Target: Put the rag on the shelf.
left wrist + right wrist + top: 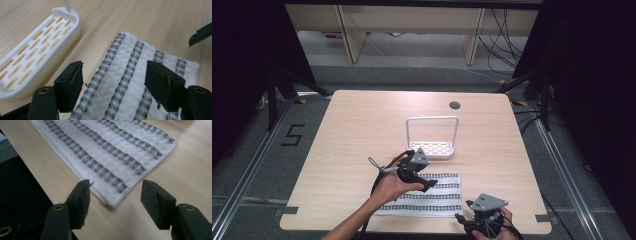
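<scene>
Currently the striped towel [427, 195] lies flat on the desk [352, 130], near its front edge, just in front of the white rack [432, 137]. Left claw [113, 80] hovers over the towel, jaws spread and empty. Right claw [115, 195] sits open at the towel's near corner, gripping nothing.

The pale wood worktop [362, 125] had a round cable hole [455, 105] near its far edge and stood on grey carpet [422, 75]. Black curtains [247, 60] hung at both sides, light wooden furniture [412, 20] stood behind, and a "5" [293, 135] was taped on the floor.
</scene>
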### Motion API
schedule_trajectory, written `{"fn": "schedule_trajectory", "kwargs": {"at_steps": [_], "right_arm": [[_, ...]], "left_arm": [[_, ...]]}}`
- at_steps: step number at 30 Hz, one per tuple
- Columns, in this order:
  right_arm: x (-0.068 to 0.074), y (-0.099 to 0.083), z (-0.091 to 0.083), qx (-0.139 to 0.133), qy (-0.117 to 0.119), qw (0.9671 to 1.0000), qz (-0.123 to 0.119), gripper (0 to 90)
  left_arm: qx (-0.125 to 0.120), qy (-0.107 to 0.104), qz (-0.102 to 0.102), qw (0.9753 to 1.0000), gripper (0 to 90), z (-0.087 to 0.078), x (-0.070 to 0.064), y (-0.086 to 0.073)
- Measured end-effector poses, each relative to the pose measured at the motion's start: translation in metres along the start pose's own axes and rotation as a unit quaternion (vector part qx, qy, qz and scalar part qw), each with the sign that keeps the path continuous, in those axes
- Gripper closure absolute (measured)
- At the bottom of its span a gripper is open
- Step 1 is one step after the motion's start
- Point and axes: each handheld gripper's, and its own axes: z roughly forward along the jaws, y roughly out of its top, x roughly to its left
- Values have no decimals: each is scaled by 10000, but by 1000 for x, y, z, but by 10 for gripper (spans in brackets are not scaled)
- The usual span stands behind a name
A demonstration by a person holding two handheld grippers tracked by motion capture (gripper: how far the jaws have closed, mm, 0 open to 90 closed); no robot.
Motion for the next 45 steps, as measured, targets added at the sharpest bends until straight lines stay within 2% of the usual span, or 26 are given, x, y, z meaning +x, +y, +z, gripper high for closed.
{"fn": "schedule_trajectory", "kwargs": {"at_steps": [1,2,3,6,9,10,13,15,17,19,20,23,24,33,35,37,40,41,42,43,45], "right_arm": [[0,0,0,-2,-6,10000,17,421],[1,0,0,2,5,9999,113,422],[1,0,-1,18,7,9999,136,424],[0,0,-1,-4,-6,10000,73,427],[0,0,0,-5,-10,10000,49,427],[2,1,0,26,-4,9999,152,427],[2,1,1,-29,-9,9999,112,427],[3,2,2,68,15,9999,89,427],[4,2,4,122,11,9998,158,427],[3,2,4,137,13,9998,116,427],[3,3,6,124,-11,9999,48,429],[4,4,6,167,1,9998,97,431],[4,4,8,196,-2,9998,32,433],[3,5,15,244,44,9997,74,446],[4,5,15,280,64,9995,117,450],[2,5,16,264,57,9996,48,454],[1,4,17,260,34,9996,57,457],[0,4,17,280,70,9995,95,460],[1,4,17,317,85,9993,195,463],[0,4,18,298,56,9995,79,465],[1,3,21,263,41,9996,127,472]], "left_arm": [[52,-74,48,9999,303,4,1,4],[-6,-126,-19,9999,305,7,1,7],[41,-172,7,9998,305,12,0,11],[130,-221,59,9997,310,18,-1,15],[120,-284,18,9995,311,25,-2,19],[132,-268,15,9996,312,28,-1,23],[160,-264,58,9995,315,32,-1,26],[196,-374,66,9991,315,40,0,29],[255,-410,22,9988,315,46,0,30],[291,-440,31,9986,316,49,0,31],[349,-462,76,9983,321,54,0,34],[409,-482,99,9980,327,59,-1,36],[475,-548,175,9972,326,63,-2,39],[600,-634,25,9962,331,78,3,43],[662,-649,99,9956,340,82,1,45],[696,-672,171,9952,355,86,0,47],[733,-686,208,9947,376,89,-1,48],[731,-676,273,9947,389,90,-1,49],[715,-699,245,9947,399,91,-1,49],[715,-699,245,9947,413,91,-1,49],[779,-771,319,9935,440,93,-3,50]]}}
